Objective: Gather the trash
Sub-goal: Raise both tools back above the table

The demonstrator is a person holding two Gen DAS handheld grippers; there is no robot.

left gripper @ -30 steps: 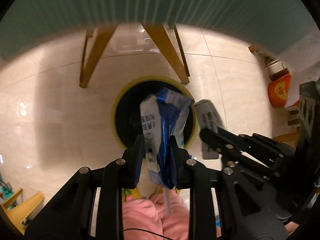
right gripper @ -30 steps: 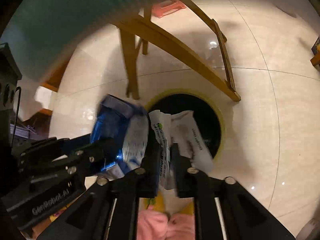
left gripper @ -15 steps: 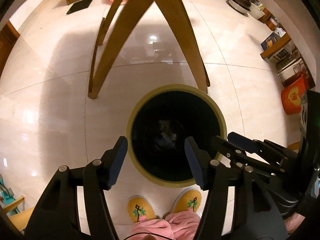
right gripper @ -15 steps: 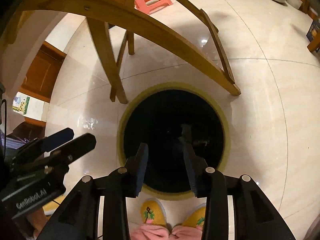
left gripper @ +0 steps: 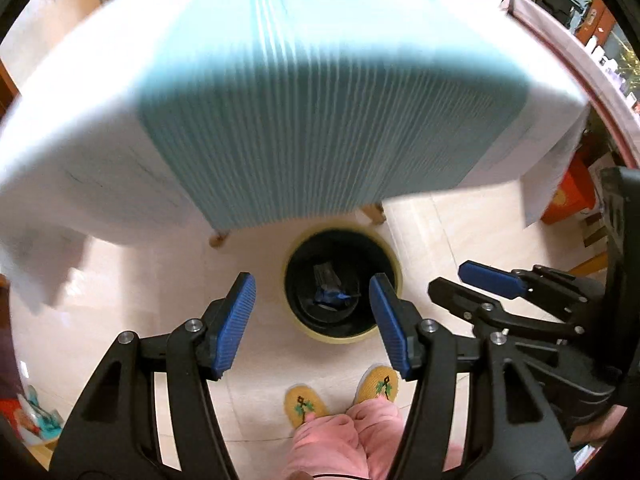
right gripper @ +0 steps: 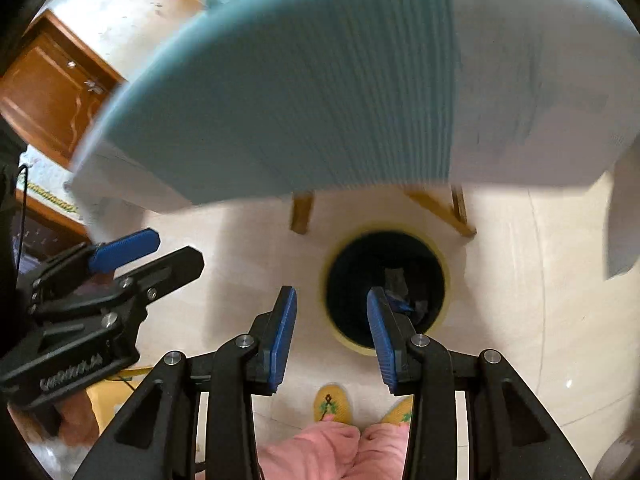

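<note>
A round bin [left gripper: 394,264] with a yellow rim and black inside stands on the floor under the table edge; it shows in the right wrist view too, bin [right gripper: 440,260]. Blue and white wrappers [left gripper: 330,286] lie at its bottom, wrappers [right gripper: 398,286]. My left gripper [left gripper: 312,300] hangs open above the bin with nothing between its blue pads. My right gripper [right gripper: 331,314] is open and empty as well, well above the bin's near-left rim. Each gripper shows in the other's view: right gripper [left gripper: 466,280], left gripper [right gripper: 156,248].
A table with a light blue ribbed mat [left gripper: 320,100] and white cloth [left gripper: 72,168] fills the upper half of both views, blurred. Wooden table legs [right gripper: 436,204] stand behind the bin. A person's yellow slippers [left gripper: 306,406] and pink trouser legs are just in front of it.
Both grippers let go of their wrappers, which now lie in the bin. Both then rose away from the bin, so the table top has come into view.
</note>
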